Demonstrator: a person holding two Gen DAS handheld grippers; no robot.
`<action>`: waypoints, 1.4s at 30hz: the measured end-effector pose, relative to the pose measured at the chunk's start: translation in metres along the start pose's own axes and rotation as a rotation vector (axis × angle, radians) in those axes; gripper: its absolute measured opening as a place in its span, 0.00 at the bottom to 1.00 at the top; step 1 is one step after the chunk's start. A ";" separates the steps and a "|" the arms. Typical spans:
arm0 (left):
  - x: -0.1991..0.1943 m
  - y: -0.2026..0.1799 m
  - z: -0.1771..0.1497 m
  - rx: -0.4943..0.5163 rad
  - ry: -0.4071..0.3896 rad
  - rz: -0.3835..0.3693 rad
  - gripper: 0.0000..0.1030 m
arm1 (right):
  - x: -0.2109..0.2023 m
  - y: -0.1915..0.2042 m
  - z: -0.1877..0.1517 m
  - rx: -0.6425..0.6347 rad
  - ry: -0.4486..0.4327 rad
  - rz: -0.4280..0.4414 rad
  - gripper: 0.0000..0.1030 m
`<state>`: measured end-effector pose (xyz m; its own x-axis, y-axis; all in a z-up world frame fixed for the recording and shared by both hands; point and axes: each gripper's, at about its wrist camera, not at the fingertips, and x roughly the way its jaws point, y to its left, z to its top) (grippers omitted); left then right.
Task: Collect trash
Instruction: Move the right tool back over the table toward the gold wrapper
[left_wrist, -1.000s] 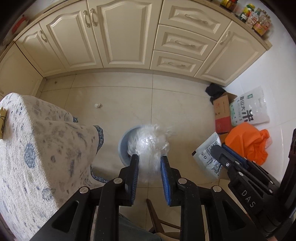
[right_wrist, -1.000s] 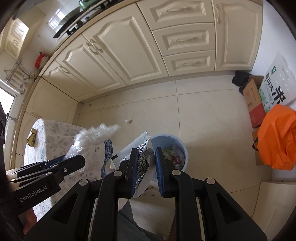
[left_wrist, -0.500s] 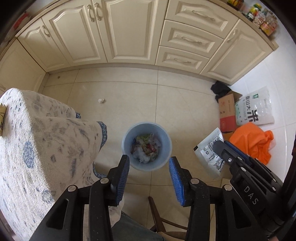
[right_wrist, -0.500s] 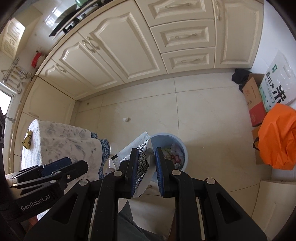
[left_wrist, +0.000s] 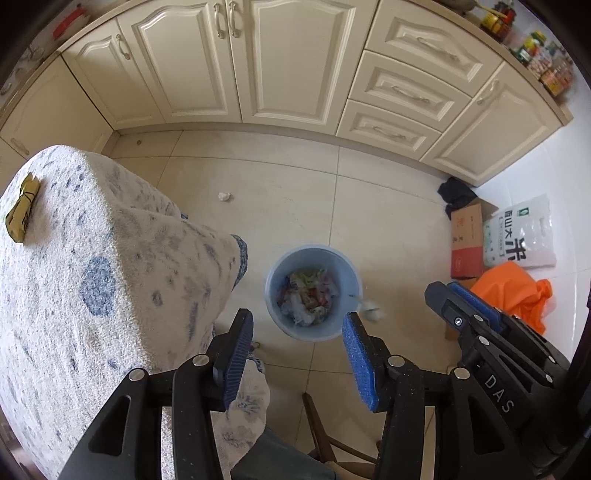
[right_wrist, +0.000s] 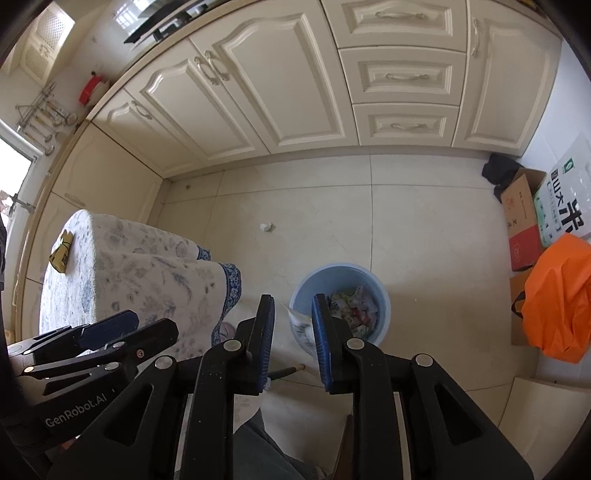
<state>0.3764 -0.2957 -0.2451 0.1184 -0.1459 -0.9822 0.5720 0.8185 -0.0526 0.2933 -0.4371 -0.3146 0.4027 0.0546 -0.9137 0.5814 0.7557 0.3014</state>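
Observation:
A light blue trash bin (left_wrist: 314, 258) with several wrappers in it stands on the tiled floor; it also shows in the right wrist view (right_wrist: 340, 275). My left gripper (left_wrist: 297, 325) is open and empty above the bin's near rim. My right gripper (right_wrist: 293, 306) is open above the bin's left rim; a white printed wrapper (right_wrist: 299, 325) is falling below it, and shows blurred in the left wrist view (left_wrist: 371, 310). A crumpled white paper (left_wrist: 224, 196) lies on the floor near the cabinets. A yellow-brown wrapper (left_wrist: 22, 206) lies on the table's far left.
A table with a white and blue cloth (left_wrist: 92, 277) fills the left. Cream cabinets (left_wrist: 277, 62) line the back. A cardboard box (left_wrist: 467, 236), a white rice bag (left_wrist: 521, 236) and an orange bag (left_wrist: 517, 291) sit at the right wall. A wooden chair (left_wrist: 325, 435) is below.
My left gripper opened and dropped the clear plastic bag into the bin. My right gripper opened and let go of the printed wrapper, which is now falling at the bin.

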 end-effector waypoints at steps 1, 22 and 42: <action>-0.001 0.001 -0.001 -0.002 0.000 -0.001 0.45 | 0.000 0.000 -0.001 0.001 0.001 0.000 0.21; -0.033 0.010 -0.033 -0.012 -0.035 0.003 0.47 | -0.031 0.006 -0.020 0.012 -0.036 -0.031 0.59; -0.137 0.076 -0.125 -0.155 -0.230 0.069 0.86 | -0.093 0.062 -0.064 -0.087 -0.208 -0.086 1.00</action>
<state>0.3022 -0.1445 -0.1367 0.3443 -0.1944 -0.9185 0.4277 0.9034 -0.0309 0.2468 -0.3538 -0.2279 0.4961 -0.1413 -0.8567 0.5607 0.8055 0.1918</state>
